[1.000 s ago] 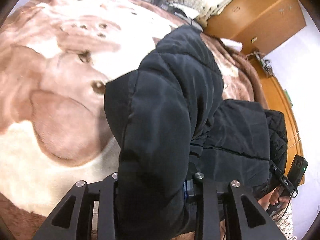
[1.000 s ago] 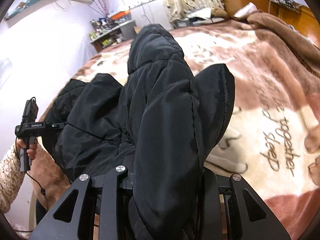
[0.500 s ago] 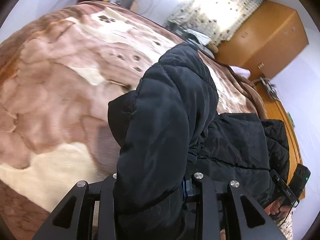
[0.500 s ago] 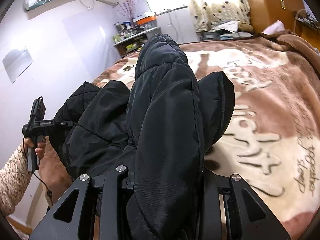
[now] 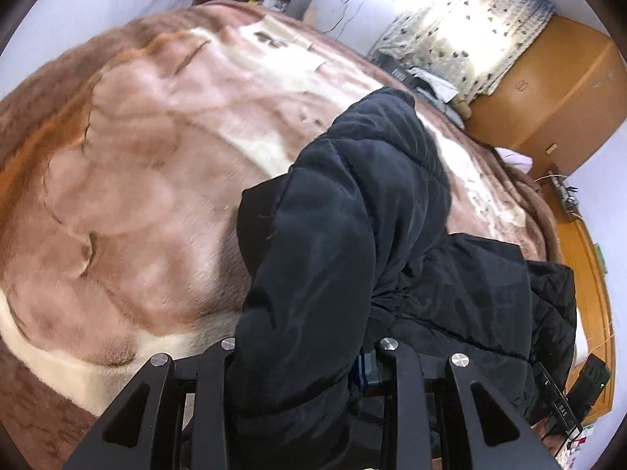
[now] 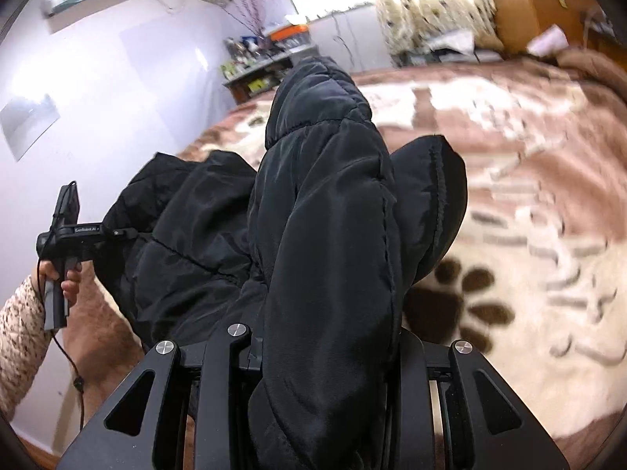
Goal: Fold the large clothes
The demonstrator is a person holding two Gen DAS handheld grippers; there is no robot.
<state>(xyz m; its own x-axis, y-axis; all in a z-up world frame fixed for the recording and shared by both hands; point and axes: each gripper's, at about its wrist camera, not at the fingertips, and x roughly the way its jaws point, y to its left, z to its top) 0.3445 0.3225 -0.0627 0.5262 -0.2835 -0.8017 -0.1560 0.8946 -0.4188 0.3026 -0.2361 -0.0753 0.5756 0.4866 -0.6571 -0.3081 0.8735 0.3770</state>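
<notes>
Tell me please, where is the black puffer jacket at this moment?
The black puffer jacket is clamped between the fingers of the left gripper and the right gripper, filling the centre of both wrist views above the brown blanket.

Legible text: scarcely any.
Small white lettering on black handheld gripper bar (image 6: pixel 88 229), left of black puffer jacket (image 6: pixel 325 243); too small to read.

Pale walls (image 6: pixel 129 78), curtained window (image 5: pixel 482 35), wooden wardrobe (image 5: pixel 548 94).

Jacket (image 5: pixel 333 258) between both grippers, draped over the blanket (image 5: pixel 137 196)
</notes>
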